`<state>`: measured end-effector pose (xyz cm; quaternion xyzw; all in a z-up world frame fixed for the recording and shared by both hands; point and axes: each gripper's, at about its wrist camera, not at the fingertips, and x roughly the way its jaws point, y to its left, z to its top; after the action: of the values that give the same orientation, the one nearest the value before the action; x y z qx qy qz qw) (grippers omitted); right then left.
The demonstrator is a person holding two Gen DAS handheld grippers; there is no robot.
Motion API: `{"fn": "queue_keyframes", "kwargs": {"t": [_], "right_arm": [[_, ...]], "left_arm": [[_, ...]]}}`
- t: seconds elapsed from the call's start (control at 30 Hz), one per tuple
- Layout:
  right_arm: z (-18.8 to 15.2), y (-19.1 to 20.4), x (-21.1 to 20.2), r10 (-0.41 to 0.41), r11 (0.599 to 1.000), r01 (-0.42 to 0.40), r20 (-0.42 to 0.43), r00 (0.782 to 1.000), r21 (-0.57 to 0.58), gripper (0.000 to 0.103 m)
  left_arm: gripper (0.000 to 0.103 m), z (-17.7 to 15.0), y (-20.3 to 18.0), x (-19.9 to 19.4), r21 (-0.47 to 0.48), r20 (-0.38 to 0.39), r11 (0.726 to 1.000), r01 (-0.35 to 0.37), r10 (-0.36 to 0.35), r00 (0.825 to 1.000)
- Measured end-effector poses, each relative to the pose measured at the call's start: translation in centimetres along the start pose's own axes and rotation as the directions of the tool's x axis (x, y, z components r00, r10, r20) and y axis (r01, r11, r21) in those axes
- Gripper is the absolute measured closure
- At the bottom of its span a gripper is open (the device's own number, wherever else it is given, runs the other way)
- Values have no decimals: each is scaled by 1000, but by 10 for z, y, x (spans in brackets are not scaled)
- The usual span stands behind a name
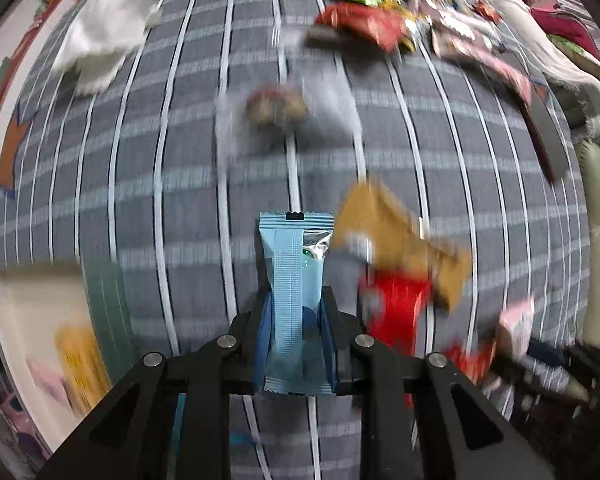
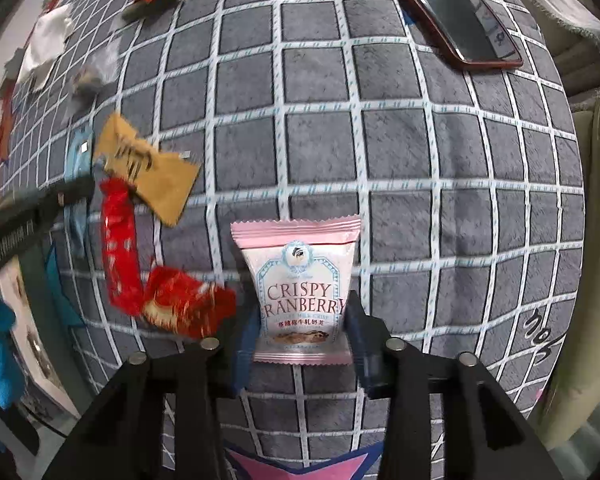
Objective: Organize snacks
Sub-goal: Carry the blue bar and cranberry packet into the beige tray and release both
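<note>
My left gripper (image 1: pixel 294 300) is shut on a light blue snack bar wrapper (image 1: pixel 294 280) and holds it above the grey checked cloth (image 1: pixel 180 160). My right gripper (image 2: pixel 302 312) is shut on a pink "Crispy Cranberry" packet (image 2: pixel 300 288), held upright above the cloth (image 2: pixel 420 160). The left gripper also shows at the left edge of the right wrist view (image 2: pixel 28 208). A tan packet (image 1: pixel 400 240) and a red packet (image 1: pixel 396 312) lie right of the blue bar; both show in the right wrist view, tan (image 2: pixel 152 168) and red (image 2: pixel 120 248).
A white tray (image 1: pixel 32 320) with yellow and pink packets sits lower left. A pile of mixed snacks (image 1: pixel 360 12) lies at the far edge. A dark phone-like slab (image 2: pixel 460 24) lies at the far right. A white packet (image 1: pixel 104 32) lies far left.
</note>
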<state>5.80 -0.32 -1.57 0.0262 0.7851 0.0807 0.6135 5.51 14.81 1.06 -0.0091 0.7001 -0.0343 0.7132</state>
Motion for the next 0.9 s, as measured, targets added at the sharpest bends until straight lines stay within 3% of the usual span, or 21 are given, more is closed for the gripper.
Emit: {"fn": "queue_keyframes", "kwargs": {"t": [0.2,0.3,0.47,0.63,0.73,0.9], "right_arm": [[-40,0,5,82,996,-81,-28,996,22,61],[-62,1,7,110,993,-108,-44,993,35,61],[-86,4,3,146,988,-143,-53,988,56,61],[-101,13,-11,156,987,-155,-39,987,34,61],[-102,29,-22,165,986,-165,-23,986,15,61],[-95,62,-31,199,979,-200,-11,980,-30,61]], "left_arm": [[78,-76,-15,-2,105,-37,994,13,-9,999],[78,-98,-19,-4,125,-65,991,52,-44,997],[78,-118,-17,-27,137,-21,986,91,-89,996],[78,-111,-13,-60,117,40,988,100,-106,994],[78,-125,4,-71,98,71,990,100,-107,992],[78,-146,76,-90,45,118,995,86,-91,989]]}}
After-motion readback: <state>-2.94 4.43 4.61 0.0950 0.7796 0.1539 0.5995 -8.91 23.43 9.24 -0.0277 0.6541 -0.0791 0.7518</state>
